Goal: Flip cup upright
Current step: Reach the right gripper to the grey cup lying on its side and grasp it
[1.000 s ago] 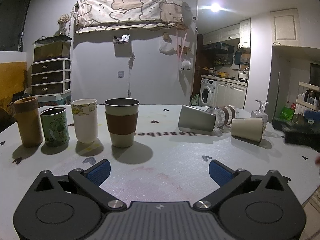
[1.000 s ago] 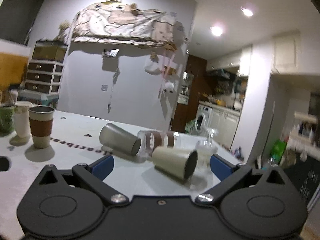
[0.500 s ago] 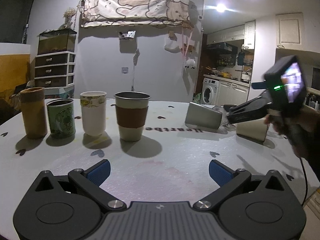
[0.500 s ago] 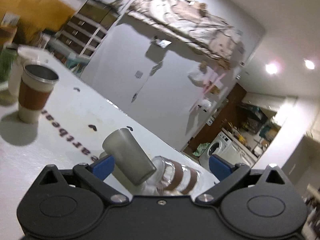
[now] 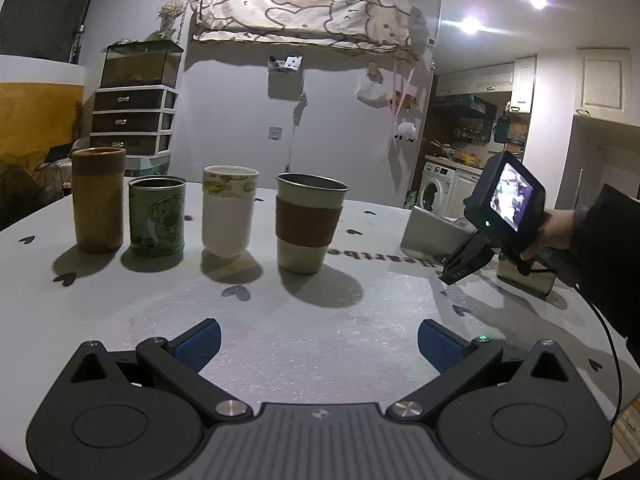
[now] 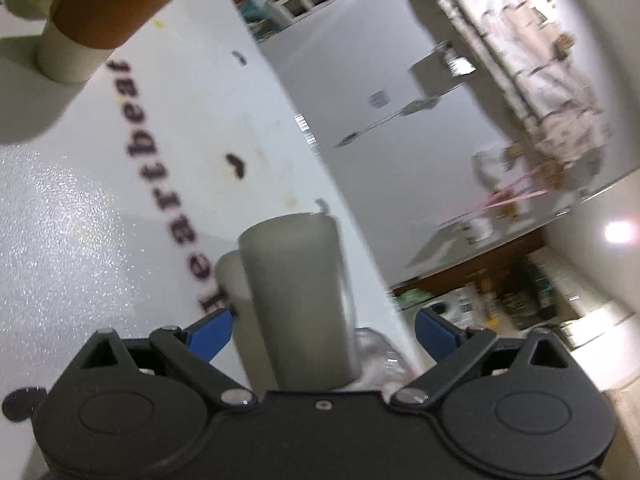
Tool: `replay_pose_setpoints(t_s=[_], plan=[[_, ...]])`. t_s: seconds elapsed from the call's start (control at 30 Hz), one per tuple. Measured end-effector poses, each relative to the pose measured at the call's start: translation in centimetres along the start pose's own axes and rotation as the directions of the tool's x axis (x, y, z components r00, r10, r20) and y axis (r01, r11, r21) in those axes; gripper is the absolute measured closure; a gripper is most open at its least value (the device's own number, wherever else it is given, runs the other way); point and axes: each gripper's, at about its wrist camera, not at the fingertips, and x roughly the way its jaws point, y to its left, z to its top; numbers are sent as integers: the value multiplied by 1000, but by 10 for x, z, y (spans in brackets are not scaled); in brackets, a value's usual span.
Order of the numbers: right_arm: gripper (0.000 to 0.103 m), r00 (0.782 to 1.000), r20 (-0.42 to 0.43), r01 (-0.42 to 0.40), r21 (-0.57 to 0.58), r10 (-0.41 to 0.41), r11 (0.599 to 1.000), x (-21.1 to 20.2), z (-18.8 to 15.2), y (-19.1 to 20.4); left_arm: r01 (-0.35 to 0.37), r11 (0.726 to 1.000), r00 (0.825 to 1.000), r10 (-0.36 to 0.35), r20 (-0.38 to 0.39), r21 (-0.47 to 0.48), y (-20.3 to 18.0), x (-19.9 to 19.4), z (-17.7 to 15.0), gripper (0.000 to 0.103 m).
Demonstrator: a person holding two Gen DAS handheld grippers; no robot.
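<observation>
Steel cup point(image 5: 430, 232) lies on its side on the white table point(image 5: 320, 344) in the left wrist view, to the right of four upright cups: a brown tumbler point(image 5: 99, 200), a green tin point(image 5: 157, 216), a white cup point(image 5: 229, 210) and a sleeved cup point(image 5: 309, 222). Half a second ago the right gripper point(image 5: 454, 270) was level beside the cup; now it is rolled over and lower, its black fingers at the cup's open end, and part of the cup is hidden behind it. A cream cup point(image 5: 526, 280) lies on its side behind the person's hand point(image 5: 554, 230). The left gripper point(image 5: 318, 342) hovers over bare table near the camera, its blue pads spread wide with nothing between them, well apart from the steel cup.

In the right wrist view, the scene is tilted much further than half a second ago, and the steel cup point(image 6: 296, 300) now fills the centre, its closed base pointing away. It sits between the right gripper's point(image 6: 322, 328) blue pads point(image 6: 210, 332), which are spread and stand clear of its sides. Only this view shows the clear glass point(image 6: 374, 354) touching the cup's near end, and the word "Heartbeat" point(image 6: 160, 184) printed on the table. The sleeved cup point(image 6: 108, 20) stands far off at upper left.
</observation>
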Motion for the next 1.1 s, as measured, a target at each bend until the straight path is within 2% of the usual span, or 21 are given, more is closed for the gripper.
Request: replay_pose_setpoints(t_s=[0.07, 0.2, 0.3, 0.33, 0.37, 0.47, 0.57, 0.7, 0.87, 0.93, 1.0, 1.1], plan=[[4, 999, -21, -46, 7, 46, 999, 11, 0, -3, -5, 1000, 1000, 5, -8, -4, 3, 2, -1, 0], [6, 996, -20, -83, 88, 85, 993, 27, -2, -18, -12, 1000, 1000, 12, -20, -5, 7, 4, -4, 0], [15, 996, -39, -72, 106, 76, 992, 35, -6, -21, -15, 1000, 1000, 15, -24, -12, 11, 4, -4, 0], [20, 996, -31, -80, 116, 84, 990, 35, -8, -22, -16, 1000, 1000, 15, -22, -16, 12, 4, -4, 0], [30, 995, -27, -96, 126, 100, 987, 34, -8, -22, -16, 1000, 1000, 16, -21, -20, 14, 4, -3, 0], [31, 995, -35, -90, 114, 94, 989, 30, -8, -18, -18, 1000, 1000, 17, -20, -26, 16, 3, -2, 0], [31, 991, -23, -125, 139, 129, 982, 18, -8, -18, -18, 1000, 1000, 17, -19, -25, 14, 3, -1, 0], [31, 987, -21, -149, 230, 158, 962, -4, -13, -20, -13, 1000, 1000, 12, -18, -19, 12, 3, -1, 0], [32, 982, 52, -188, 264, 181, 946, -60, -23, -3, -2, 1000, 1000, 2, -20, -20, 10, 4, -1, 0], [32, 980, 91, -197, 322, 177, 926, -87, -26, 0, 3, 1000, 1000, -4, -18, -23, 9, 3, -2, 0], [31, 978, 108, -205, 419, 176, 885, -113, -31, 2, 13, 1000, 1000, -14, -15, -28, 8, 2, -2, 0], [31, 967, 116, -251, 557, 225, 792, -146, -37, 3, 52, 998, 999, -52, -15, -43, 7, 2, -1, 0]])
